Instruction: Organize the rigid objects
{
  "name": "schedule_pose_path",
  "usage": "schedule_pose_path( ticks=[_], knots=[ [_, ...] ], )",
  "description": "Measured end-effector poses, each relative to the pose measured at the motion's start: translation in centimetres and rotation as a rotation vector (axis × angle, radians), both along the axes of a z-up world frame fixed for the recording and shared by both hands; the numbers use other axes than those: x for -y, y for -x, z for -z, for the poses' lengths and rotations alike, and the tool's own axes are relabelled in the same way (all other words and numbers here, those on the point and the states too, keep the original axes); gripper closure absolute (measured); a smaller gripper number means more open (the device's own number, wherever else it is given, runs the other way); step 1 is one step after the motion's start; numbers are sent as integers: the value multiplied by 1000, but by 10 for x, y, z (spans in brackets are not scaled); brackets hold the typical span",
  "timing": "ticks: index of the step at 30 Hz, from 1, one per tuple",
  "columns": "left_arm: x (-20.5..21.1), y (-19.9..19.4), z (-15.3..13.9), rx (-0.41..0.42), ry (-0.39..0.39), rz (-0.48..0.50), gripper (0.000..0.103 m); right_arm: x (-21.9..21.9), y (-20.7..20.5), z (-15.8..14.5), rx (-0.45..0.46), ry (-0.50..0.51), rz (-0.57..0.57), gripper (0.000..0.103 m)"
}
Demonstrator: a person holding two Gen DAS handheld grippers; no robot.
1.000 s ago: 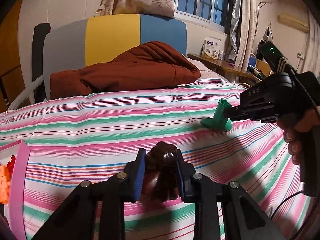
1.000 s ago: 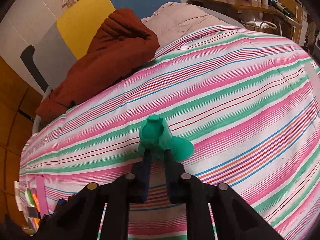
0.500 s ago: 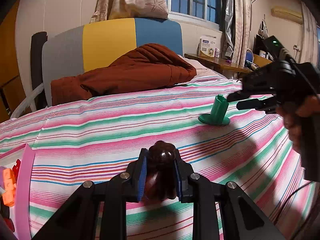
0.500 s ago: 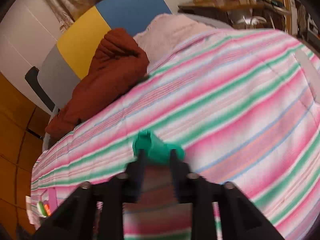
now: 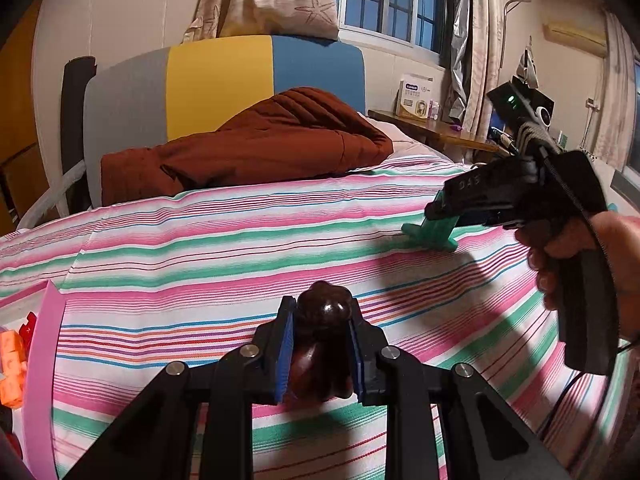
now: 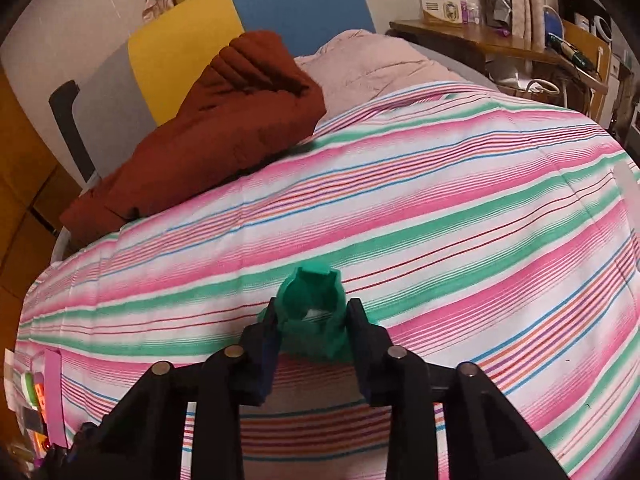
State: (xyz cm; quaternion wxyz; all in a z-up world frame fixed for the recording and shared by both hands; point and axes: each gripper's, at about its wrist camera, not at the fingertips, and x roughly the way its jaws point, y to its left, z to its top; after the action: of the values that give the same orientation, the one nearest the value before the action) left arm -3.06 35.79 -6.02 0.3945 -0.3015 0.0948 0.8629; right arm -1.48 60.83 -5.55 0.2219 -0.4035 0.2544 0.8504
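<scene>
Left wrist view: we see the left gripper (image 5: pixel 320 346) clamped on a glossy dark-brown knobbly figure (image 5: pixel 322 344) above the striped bedsheet (image 5: pixel 200 248); unchanged. Right wrist view: right gripper (image 6: pixel 312 328) – jaws just closing – now flanks the green plastic tube-on-base piece (image 6: pixel 312 300) on that sheet; pads look touching, so a regrasp seems underway.

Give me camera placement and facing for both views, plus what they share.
Left wrist: on the left gripper, facing across the striped bedspread toward the headboard; its jaws clamp a dark brown glossy figurine; the person's right hand shows.
Right wrist: on the right gripper, angled down at the bed; its jaws, just closing, flank a green plastic flanged tube.
Shared: green tube, bedspread, rust-brown quilted jacket.
</scene>
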Motion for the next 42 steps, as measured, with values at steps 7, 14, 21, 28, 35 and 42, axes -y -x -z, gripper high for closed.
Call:
schedule_pose_path(
  ticks=[7, 14, 21, 28, 35, 42],
  knots=[
    [-2, 1, 0, 6, 5, 6, 79, 15, -29, -27, -22, 90, 57, 73],
    [8, 0, -7, 41, 1, 9, 86, 27, -21, -20, -21, 131, -2, 73],
    [41, -7, -11, 130, -62, -40, 87, 24, -20, -14, -24, 146, -10, 73],
    [89, -29, -30, 148, -113, -62, 87, 24, -19, -14, -40, 158, -30, 73],
    [163, -38, -46, 166, -165, -164, 87, 36, -17, -17, -48, 129, -76, 73],
    [230, -37, -50, 149, -157, -296, 87, 51, -14, -23, -58, 86, -117, 73]
  ],
)
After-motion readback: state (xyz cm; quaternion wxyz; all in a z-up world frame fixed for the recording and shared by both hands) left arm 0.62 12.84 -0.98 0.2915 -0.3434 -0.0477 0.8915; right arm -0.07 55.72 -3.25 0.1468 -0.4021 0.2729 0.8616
